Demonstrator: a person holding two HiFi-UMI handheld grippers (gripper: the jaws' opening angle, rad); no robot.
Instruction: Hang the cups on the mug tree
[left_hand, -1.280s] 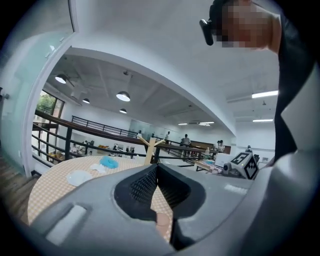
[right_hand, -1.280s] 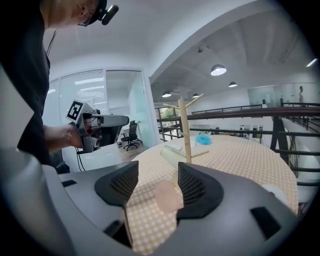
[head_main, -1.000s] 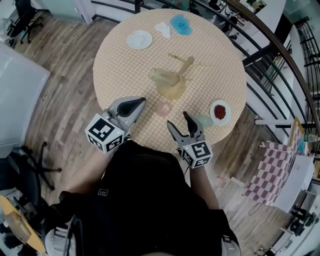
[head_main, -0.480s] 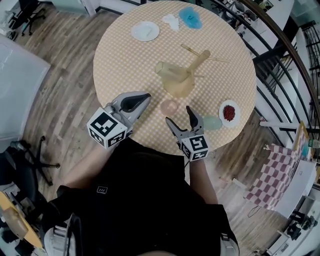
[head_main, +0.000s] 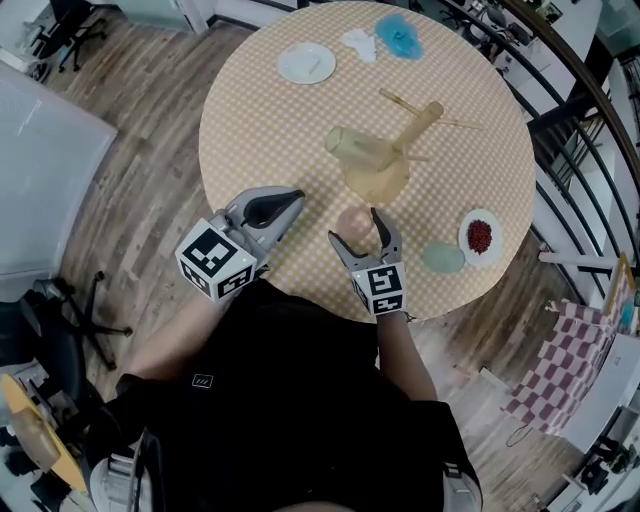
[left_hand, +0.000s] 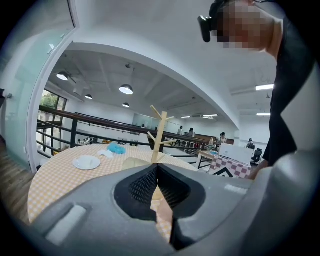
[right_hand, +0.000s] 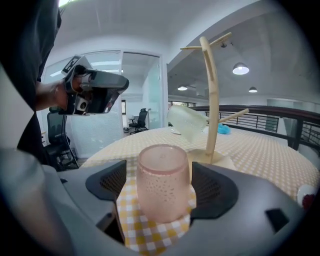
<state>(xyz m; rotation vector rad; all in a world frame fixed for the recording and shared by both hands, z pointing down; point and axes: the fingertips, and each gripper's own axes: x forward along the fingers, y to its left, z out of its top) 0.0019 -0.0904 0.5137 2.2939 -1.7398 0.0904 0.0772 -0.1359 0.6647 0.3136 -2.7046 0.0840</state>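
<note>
A pink cup (head_main: 352, 220) stands upside down on the checked round table (head_main: 260, 130), in front of the wooden mug tree (head_main: 412, 130). A pale translucent cup (head_main: 355, 148) hangs on one of the tree's pegs. My right gripper (head_main: 358, 228) is open, and its jaws have just been opening. In the right gripper view the pink cup (right_hand: 164, 182) stands between the pads (right_hand: 209, 189) with a gap on each side. My left gripper (head_main: 290, 205) is shut and empty, hovering at the table's near edge to the left of the cup. The left gripper view looks toward the tree (left_hand: 159, 135).
A pale green cup (head_main: 441, 258) lies to the right of my right gripper, beside a small dish of red bits (head_main: 479, 236). At the far side sit a white plate (head_main: 306, 63), a white scrap (head_main: 358, 42) and a blue cloth (head_main: 398, 38). Railings border the table on the right.
Both grippers came down toward the table. The right one moved forward until the pink cup stood between its jaws, which opened wider. The left stayed shut.
</note>
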